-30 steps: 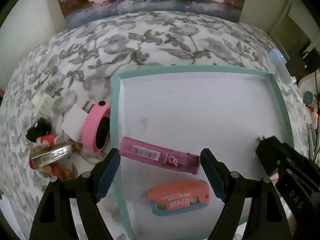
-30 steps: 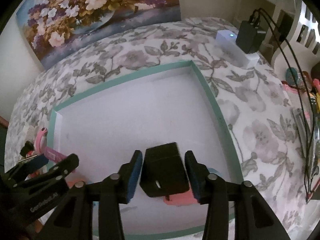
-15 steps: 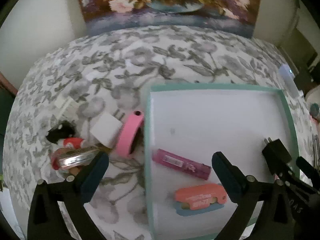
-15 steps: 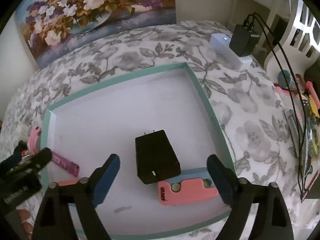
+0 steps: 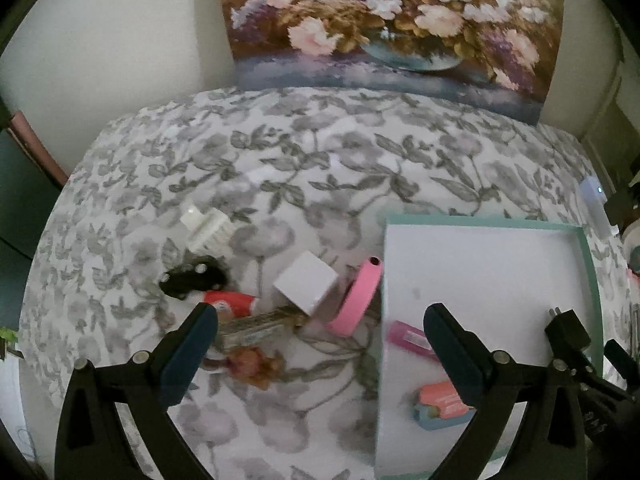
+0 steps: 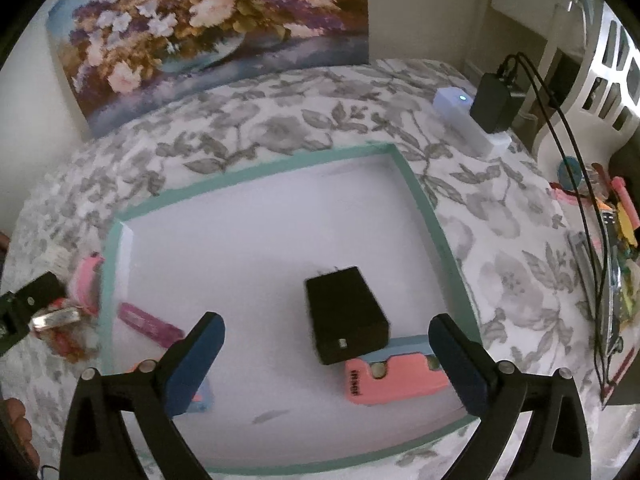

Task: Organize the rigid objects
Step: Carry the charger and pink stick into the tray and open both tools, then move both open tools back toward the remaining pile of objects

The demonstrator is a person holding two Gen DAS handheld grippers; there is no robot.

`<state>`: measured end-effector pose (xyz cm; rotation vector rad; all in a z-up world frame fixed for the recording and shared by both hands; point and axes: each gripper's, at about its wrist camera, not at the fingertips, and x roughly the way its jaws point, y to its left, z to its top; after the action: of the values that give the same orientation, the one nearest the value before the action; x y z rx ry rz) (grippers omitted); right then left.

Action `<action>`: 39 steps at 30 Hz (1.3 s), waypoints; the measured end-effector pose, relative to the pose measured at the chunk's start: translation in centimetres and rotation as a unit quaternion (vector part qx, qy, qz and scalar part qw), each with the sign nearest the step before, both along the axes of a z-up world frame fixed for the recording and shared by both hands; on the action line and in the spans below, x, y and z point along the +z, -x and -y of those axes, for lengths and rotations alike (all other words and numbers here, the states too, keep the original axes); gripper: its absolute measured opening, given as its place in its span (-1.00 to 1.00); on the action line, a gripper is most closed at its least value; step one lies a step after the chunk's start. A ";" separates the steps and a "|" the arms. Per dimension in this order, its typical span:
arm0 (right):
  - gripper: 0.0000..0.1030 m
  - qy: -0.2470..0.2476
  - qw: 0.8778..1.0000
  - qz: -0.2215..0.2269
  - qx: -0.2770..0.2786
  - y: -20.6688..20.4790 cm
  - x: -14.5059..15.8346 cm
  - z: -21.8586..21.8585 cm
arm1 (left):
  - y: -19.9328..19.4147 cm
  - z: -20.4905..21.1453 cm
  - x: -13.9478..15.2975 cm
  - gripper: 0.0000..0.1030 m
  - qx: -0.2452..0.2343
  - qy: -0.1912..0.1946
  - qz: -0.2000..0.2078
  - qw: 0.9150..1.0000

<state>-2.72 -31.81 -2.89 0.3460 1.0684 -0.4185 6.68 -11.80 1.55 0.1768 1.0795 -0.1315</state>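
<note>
Loose items, the metal lighter (image 5: 256, 326) with its long axis crosswise, lie just ahead of the wide-open left gripper (image 5: 320, 344), nearer than the equally spread, empty right gripper (image 6: 326, 354) over the tray (image 6: 436, 220).

Both wrist views look down, close, sharing the teal tray (image 5: 591, 280)

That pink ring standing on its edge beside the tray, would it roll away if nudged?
Probably: the pink ring stands on its rim, so a push could roll or topple it. It looks stiff. The tray wall beside it might stop it.
</note>
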 end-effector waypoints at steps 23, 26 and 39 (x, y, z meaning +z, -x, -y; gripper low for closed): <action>1.00 -0.049 0.991 0.058 0.113 -4.6 3.8 -12.6 | -1.3 -14.3 3.3 0.99 0.110 0.022 -0.002 0.994; 1.00 -0.071 0.987 0.056 0.131 -5.4 3.1 -14.4 | -1.6 -15.5 2.4 0.99 0.129 0.028 -0.016 0.991; 1.00 -0.088 0.984 0.020 0.150 -7.1 0.1 -17.4 | -3.3 -16.5 -4.4 0.99 0.145 0.028 -0.110 0.983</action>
<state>4.37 -14.38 -2.75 0.3413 1.1006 -0.0466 9.95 4.71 -2.89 -0.0487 1.3076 0.0836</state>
